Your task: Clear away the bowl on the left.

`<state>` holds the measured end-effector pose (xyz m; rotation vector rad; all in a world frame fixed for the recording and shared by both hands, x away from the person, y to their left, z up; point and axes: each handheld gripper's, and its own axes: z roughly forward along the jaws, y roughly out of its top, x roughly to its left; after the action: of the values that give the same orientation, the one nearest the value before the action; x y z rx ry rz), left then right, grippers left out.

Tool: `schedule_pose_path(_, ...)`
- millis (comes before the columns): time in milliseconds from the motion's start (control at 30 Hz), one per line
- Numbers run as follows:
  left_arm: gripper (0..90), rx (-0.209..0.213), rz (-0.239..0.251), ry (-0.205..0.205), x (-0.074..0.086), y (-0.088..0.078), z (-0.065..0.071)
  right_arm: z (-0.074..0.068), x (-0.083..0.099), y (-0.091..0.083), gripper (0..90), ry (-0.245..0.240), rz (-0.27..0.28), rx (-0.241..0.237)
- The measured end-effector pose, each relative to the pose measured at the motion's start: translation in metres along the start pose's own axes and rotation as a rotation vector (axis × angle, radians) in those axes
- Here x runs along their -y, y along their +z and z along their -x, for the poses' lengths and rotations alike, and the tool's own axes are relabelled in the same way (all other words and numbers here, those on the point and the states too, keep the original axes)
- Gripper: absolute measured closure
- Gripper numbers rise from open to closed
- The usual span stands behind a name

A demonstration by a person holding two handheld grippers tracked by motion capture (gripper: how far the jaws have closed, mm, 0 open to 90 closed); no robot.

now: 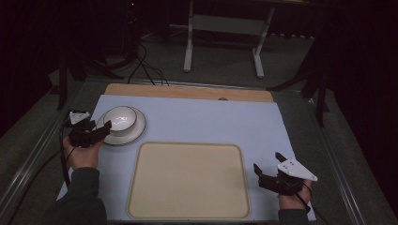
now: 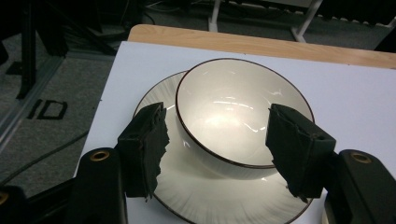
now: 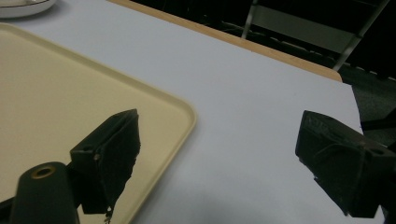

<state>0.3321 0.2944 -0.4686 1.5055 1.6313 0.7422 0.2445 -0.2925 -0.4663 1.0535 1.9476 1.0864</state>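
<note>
Since the white bowl (image 2: 243, 112) sits on its plate (image 2: 187, 186) at the far left of the tabletop (image 1: 206, 122), directly ahead of the left tongs (image 2: 217, 140), the left hand (image 1: 82, 154) is by far the nearer one. Those tongs are spread wide with nothing gripped, one jaw on each side of the bowl's dark rim and seemingly just clear of it. Well apart, the right tongs (image 3: 224, 163) are also released, hovering by the near right corner of the beige tray (image 3: 56, 93).

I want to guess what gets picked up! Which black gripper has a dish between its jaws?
The left gripper: its open jaws flank the white dark-rimmed bowl on the white plate. The right gripper has only blue mat between its jaws.
</note>
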Motion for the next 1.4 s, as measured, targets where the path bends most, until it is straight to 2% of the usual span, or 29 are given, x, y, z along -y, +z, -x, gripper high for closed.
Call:
schedule_pose_path(233,40.3,-0.003,-0.028,-0.002,0.001,0.009,-0.002,0.000,0.000,0.000,13.5,0.004,0.001,-0.001)
schedule_pose_path(433,42.0,0.002,-0.042,-0.021,0.001,0.013,-0.006,0.002,0.000,0.000,13.5,0.011,-0.001,0.005)
schedule_pose_path(800,43.4,-0.024,-0.093,-0.035,0.002,0.027,-0.009,0.001,0.000,0.001,13.5,0.009,-0.003,0.000)
schedule_pose_path(1033,49.2,-0.024,-0.134,-0.058,-0.002,0.039,-0.006,0.003,0.000,0.000,13.5,0.020,0.005,0.007)
schedule_pose_path(1133,53.0,-0.038,-0.135,-0.073,-0.002,0.042,-0.006,0.003,0.000,0.000,13.5,0.019,0.005,0.006)
schedule_pose_path(1267,56.4,-0.051,-0.160,-0.077,0.000,0.047,-0.005,0.003,0.000,0.000,13.5,0.019,0.003,0.001)
schedule_pose_path(1400,60.3,-0.055,-0.179,-0.105,0.001,0.052,-0.005,0.002,0.000,0.001,13.5,0.016,0.002,0.000)
